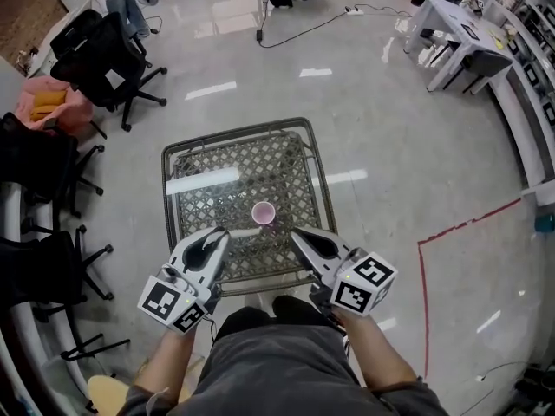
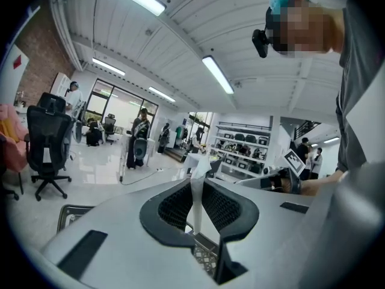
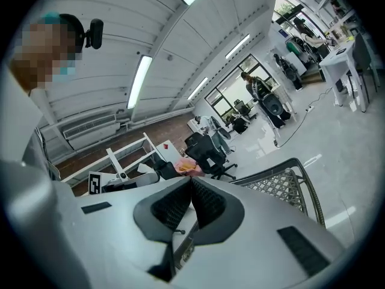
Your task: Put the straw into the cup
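Observation:
A small pink cup [image 1: 263, 213] stands upright near the front of a mesh table with a glass top [image 1: 236, 133]. My left gripper [image 1: 221, 235] hovers at the table's front edge, left of the cup and apart from it. In the left gripper view it [image 2: 197, 182] is shut on a white paper-wrapped straw [image 2: 195, 206], which stands upright between the pads. My right gripper [image 1: 297, 234] is level with it on the cup's right. The right gripper view shows its tips [image 3: 190, 182] meeting with nothing between them. The straw does not show in the head view.
Black office chairs [image 1: 108, 55] and a pink seat [image 1: 48, 102] stand on the left. A white desk [image 1: 460, 33] is at the far right, a cable [image 1: 303, 29] runs over the floor behind the table, and red tape [image 1: 423, 293] marks the floor on the right.

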Motion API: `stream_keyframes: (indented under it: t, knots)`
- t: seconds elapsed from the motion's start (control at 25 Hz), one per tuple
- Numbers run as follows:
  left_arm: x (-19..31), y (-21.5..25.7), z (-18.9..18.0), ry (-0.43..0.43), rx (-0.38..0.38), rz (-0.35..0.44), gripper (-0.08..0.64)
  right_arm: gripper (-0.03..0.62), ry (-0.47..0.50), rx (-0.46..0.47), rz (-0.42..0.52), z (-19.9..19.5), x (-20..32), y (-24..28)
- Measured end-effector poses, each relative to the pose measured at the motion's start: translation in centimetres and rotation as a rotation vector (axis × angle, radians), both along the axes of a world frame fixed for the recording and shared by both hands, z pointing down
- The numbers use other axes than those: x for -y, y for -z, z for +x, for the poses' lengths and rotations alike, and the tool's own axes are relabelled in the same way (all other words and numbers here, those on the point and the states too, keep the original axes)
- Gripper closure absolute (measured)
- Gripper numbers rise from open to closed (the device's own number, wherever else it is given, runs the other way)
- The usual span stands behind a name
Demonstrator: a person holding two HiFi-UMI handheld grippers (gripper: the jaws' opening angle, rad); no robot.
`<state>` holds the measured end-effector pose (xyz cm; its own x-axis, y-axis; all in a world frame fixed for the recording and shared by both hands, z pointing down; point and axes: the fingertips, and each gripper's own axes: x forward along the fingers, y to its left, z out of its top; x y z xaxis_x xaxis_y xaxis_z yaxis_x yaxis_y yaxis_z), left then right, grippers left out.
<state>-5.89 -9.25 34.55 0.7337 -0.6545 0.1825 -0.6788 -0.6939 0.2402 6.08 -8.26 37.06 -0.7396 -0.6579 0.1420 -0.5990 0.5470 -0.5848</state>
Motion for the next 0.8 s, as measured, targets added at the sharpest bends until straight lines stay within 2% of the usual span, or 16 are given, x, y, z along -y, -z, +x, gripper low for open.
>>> stream_keyframes:
  t: [0.24,0.8]
  knots:
    - [1.3,-1.3,1.1,0.028,0.019,-0.015,0.505,0.578,0.016,0.004,-0.007,1.3,1.1,-0.6]
    - [4.5,-3.7,2.6,0.011,0.045,-0.044,0.506,0.578,0.026,0.008,-0.056,2.2,3.4,-3.4]
